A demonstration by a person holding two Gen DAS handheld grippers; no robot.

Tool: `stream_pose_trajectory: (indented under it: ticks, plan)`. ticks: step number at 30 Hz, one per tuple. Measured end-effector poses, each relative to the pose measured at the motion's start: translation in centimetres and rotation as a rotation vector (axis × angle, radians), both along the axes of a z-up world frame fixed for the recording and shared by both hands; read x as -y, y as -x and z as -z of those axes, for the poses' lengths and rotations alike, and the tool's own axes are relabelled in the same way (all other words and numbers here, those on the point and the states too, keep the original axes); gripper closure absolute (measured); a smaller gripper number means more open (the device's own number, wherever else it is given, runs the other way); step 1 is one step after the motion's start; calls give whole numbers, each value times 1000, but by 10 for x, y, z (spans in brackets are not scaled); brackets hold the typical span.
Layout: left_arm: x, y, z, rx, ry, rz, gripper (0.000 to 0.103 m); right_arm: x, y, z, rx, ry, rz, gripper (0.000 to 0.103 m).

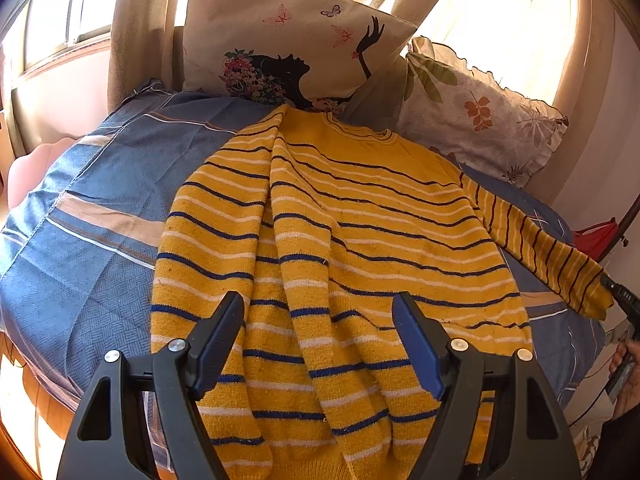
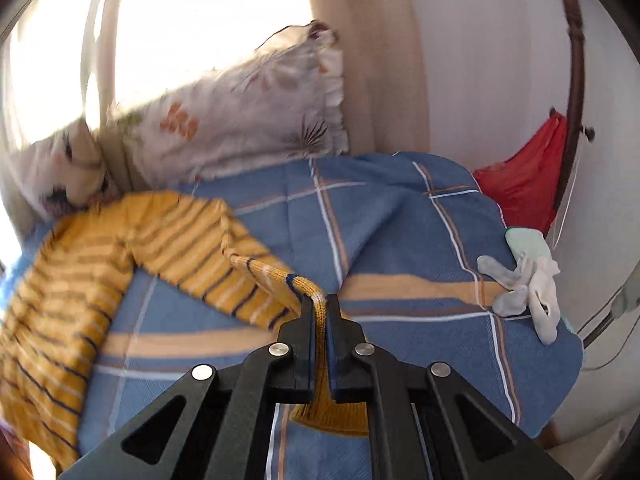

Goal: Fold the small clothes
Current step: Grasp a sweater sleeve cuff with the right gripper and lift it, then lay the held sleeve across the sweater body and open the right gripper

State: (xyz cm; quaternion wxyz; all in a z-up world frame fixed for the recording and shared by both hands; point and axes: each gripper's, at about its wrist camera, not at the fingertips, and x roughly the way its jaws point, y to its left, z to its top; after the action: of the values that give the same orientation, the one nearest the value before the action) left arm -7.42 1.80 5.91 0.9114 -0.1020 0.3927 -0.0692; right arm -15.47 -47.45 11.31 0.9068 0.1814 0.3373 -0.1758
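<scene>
Jaws: right gripper (image 2: 320, 308) is closed on the cuff (image 2: 318, 320) of the sweater's sleeve (image 2: 240, 276); knit runs between its pads and bunches out behind them. Left gripper (image 1: 320, 336) stands wide, holding nothing.

Sweater: yellow sweater (image 1: 340, 240) with blue and white stripes lies on a blue plaid bed cover (image 1: 80, 240), collar toward the pillows (image 1: 288, 48), hem nearest the left gripper.

Left side: one sleeve (image 1: 304, 280) is already laid over the body, running from shoulder down toward the hem.

Held sleeve: it stretches away from the body toward the right edge of the bed, pulled out nearly straight. Its long axis runs from the shoulder to the right gripper's jaws.

Key relation: judging from this, the next move is to carry the cuff back across the body, toward the left gripper. The right hand (image 1: 624, 356) is the nearer one and already has the cuff.

Left gripper's place: it hovers above the hem, the body spread directly ahead and below its fingers, not touching the cloth as far as can be seen.

Nearby: pale socks (image 2: 524, 280) lie at the bed's right edge, well apart from the sweater. Right wrist view is blurred at its left side.
</scene>
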Motion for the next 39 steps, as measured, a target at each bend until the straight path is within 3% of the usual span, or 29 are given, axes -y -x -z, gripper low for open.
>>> stream_pose_trajectory:
  ticks: [5, 9, 16, 23, 27, 32, 39]
  plan:
    - [-19, 0, -5, 17, 29, -45, 27, 92, -2, 12, -43, -231, 243, 98]
    - [-41, 1, -8, 26, 45, -95, 27, 89, -12, 19, -52, -307, 261, 98]
    - [-76, 4, -5, 35, 75, -162, 27, -21, -80, -16, 1, -397, -46, 98]
    - [-99, 9, 11, 16, 98, -184, 27, -166, -196, -46, 20, -454, -364, 98]
    - [-121, 11, 21, 5, 103, -221, 27, -247, -261, -37, -26, -492, -476, 99]
    - [-151, 12, 35, -12, 101, -268, 27, -334, -328, -16, -95, -457, -562, 99]
    - [-180, 12, 49, -42, 107, -312, 27, -395, -396, 35, -205, -444, -555, 98]
